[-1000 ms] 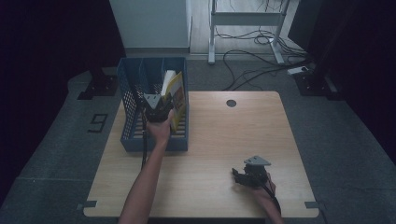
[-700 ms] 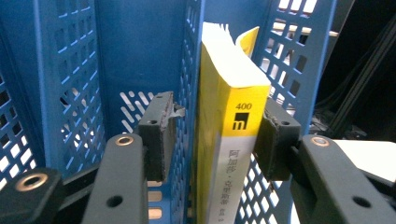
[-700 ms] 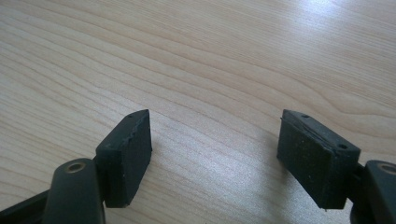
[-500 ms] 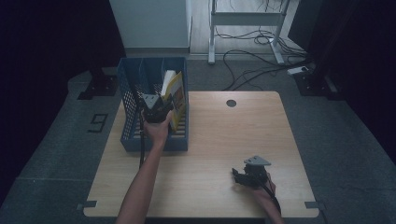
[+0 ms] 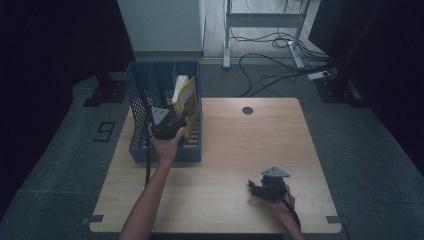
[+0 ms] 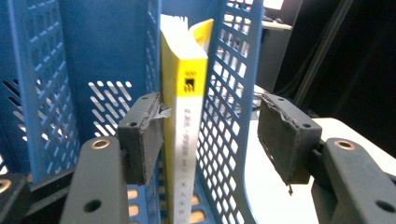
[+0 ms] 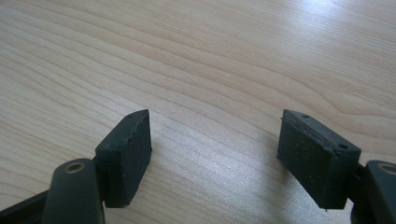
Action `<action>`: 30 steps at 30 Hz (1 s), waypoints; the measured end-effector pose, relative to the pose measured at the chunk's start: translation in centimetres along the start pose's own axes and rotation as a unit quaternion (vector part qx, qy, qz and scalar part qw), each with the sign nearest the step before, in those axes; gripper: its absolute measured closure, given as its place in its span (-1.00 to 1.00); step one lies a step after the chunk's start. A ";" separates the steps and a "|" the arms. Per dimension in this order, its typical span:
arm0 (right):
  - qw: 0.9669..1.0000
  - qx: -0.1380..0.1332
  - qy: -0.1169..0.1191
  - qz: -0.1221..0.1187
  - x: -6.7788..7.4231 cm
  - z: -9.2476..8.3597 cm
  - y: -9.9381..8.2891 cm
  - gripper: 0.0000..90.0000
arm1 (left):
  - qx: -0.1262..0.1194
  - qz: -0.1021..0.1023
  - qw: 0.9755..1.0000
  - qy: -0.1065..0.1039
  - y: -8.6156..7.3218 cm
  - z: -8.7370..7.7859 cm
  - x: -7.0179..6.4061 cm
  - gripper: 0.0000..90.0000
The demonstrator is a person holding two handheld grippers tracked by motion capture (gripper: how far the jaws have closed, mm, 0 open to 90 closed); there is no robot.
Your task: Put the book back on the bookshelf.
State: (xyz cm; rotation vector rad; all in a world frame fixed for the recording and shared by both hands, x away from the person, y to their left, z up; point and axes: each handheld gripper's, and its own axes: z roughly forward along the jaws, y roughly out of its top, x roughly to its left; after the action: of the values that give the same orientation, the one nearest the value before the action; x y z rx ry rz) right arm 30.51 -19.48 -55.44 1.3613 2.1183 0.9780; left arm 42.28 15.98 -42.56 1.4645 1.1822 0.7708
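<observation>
A blue mesh file basket (image 5: 145,145) with upright dividers stands at the left of the wooden table (image 5: 240,145). A yellow book (image 5: 189,102) stands in its right-hand compartment, leaning a little. My left gripper (image 5: 175,120) hovers over the basket's near part, open. In the left gripper view the jaws (image 6: 212,135) are spread wide, with the book's yellow spine (image 6: 187,116) and the basket's mesh wall (image 6: 229,93) between them; neither pad touches the book. My right gripper (image 5: 256,189) rests low at the table's front right, open (image 7: 215,149) over bare wood.
A dark round grommet (image 5: 247,110) sits at the table's far middle. Beyond the table are a white cabinet (image 5: 160,25), a metal desk frame (image 5: 260,20) and loose cables (image 5: 270,60) on the grey floor. A "9" mark (image 5: 104,131) lies on the floor at left.
My left gripper has drawn back slightly toward the person, still over the basket. The right gripper and the book have not moved.
</observation>
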 end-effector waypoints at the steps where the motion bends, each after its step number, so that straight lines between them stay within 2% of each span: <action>1: 1.000 0.000 0.000 0.000 0.0 0.0 0.0 -0.44 | 0.002 0.001 1.000 -0.002 -0.1 -0.1 0.0 -0.10; 7: 1.000 0.000 0.000 -0.001 0.0 0.0 0.0 -0.45 | 0.001 0.003 1.000 -0.015 -0.5 -1.6 0.0 -0.09; 11: 1.000 -0.001 0.000 -0.002 0.0 0.0 0.0 -0.44 | 0.008 -0.003 0.999 -0.031 -0.8 -2.3 0.2 -0.10; 16: 1.000 -0.001 0.000 -0.001 0.0 0.1 0.0 -0.44 | 0.022 0.002 0.999 -0.048 -1.7 -3.3 0.3 -0.10; 18: 1.000 -0.001 0.000 -0.001 0.0 0.1 0.1 -0.44 | 0.034 0.010 0.998 -0.053 -2.2 -3.7 0.3 -0.10; 24: 1.000 -0.001 0.000 -0.001 0.0 0.1 0.0 -0.44 | 0.059 0.015 0.995 -0.076 -3.5 -5.0 0.6 -0.12; 30: 1.000 0.000 0.001 -0.002 0.0 0.1 0.1 -0.45 | 0.074 0.012 0.993 -0.092 -5.0 -6.6 0.8 -0.14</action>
State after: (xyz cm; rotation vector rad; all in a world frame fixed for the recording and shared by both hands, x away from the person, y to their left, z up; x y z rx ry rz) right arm 30.64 -19.48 -55.44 1.3558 2.1211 0.9781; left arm 35.15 18.67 -45.86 1.6376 1.1012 0.5607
